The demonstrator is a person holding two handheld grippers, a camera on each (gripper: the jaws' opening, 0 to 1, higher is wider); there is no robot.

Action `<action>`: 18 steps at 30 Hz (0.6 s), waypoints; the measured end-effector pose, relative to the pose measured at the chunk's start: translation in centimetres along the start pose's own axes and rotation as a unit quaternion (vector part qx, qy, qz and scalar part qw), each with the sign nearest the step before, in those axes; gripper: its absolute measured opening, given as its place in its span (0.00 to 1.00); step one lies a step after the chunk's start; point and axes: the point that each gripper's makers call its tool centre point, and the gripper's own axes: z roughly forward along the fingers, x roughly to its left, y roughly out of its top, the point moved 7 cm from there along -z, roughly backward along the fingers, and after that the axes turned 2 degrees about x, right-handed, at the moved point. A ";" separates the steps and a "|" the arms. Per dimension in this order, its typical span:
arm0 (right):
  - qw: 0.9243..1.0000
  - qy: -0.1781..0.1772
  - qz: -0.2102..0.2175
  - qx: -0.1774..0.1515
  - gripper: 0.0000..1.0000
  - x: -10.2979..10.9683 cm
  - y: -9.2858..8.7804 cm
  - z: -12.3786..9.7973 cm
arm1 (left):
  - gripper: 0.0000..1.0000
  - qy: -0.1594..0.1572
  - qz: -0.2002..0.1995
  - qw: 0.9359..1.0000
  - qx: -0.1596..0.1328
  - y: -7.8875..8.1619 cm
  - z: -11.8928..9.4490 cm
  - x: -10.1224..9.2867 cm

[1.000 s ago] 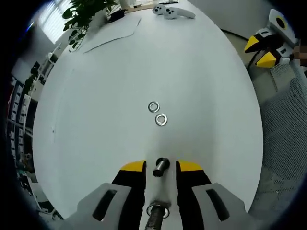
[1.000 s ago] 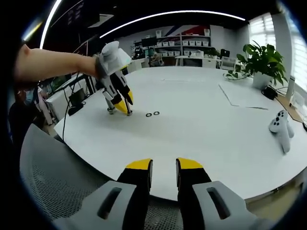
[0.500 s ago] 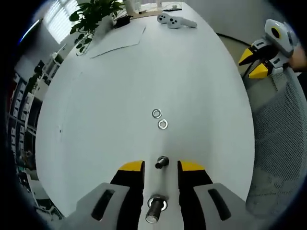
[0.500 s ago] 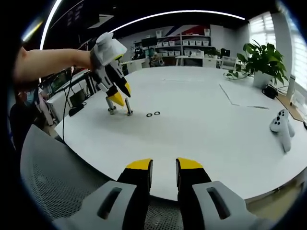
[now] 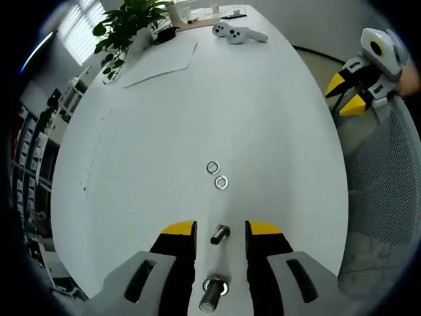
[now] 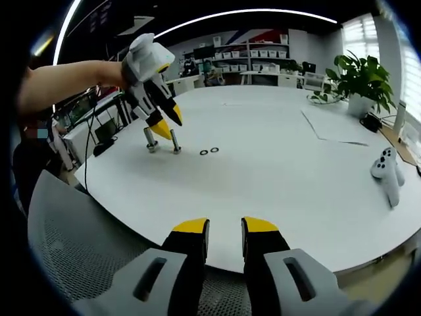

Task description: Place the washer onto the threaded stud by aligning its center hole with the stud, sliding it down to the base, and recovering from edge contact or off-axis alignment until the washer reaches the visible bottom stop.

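Observation:
Two steel washers [image 5: 212,167] [image 5: 222,182] lie flat on the white round table [image 5: 263,118], just ahead of my left gripper [image 5: 221,230]. Its yellow-tipped jaws stand open, hovering above two upright threaded studs: the far stud [image 5: 220,234] and the near stud [image 5: 212,294], which has a ring at its base. In the right gripper view, the left gripper [image 6: 168,122] hangs above the studs [image 6: 151,139] [image 6: 175,141], with the washers [image 6: 204,152] [image 6: 214,150] beside them. My right gripper [image 6: 225,227] is open and holds nothing, off the table's near edge; it also shows as the right gripper [image 5: 347,93].
A potted plant [image 6: 358,82], a sheet of paper [image 6: 335,128] and a white game controller [image 6: 388,171] sit on the far side of the table [image 6: 296,191]. A grey mesh chair [image 6: 79,250] stands under my right gripper. A person's arm [image 6: 66,85] holds the left gripper.
The left gripper has lifted up and away from the two studs, and now hangs above them instead of down beside them. The right gripper and the washers have stayed put.

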 end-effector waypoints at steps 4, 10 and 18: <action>1.000 0.001 -0.001 0.002 0.22 0.0 0.0 0.0 | 0.29 0.000 0.020 1.000 0.002 0.6 0.8 -0.4; 1.000 0.003 -0.004 0.009 0.22 0.1 -0.1 0.1 | 0.29 -0.014 0.015 1.000 0.003 1.3 1.7 -0.8; 1.000 0.007 -0.005 0.010 0.23 0.2 -0.1 0.1 | 0.28 -0.022 0.019 1.000 0.008 2.0 4.1 -0.3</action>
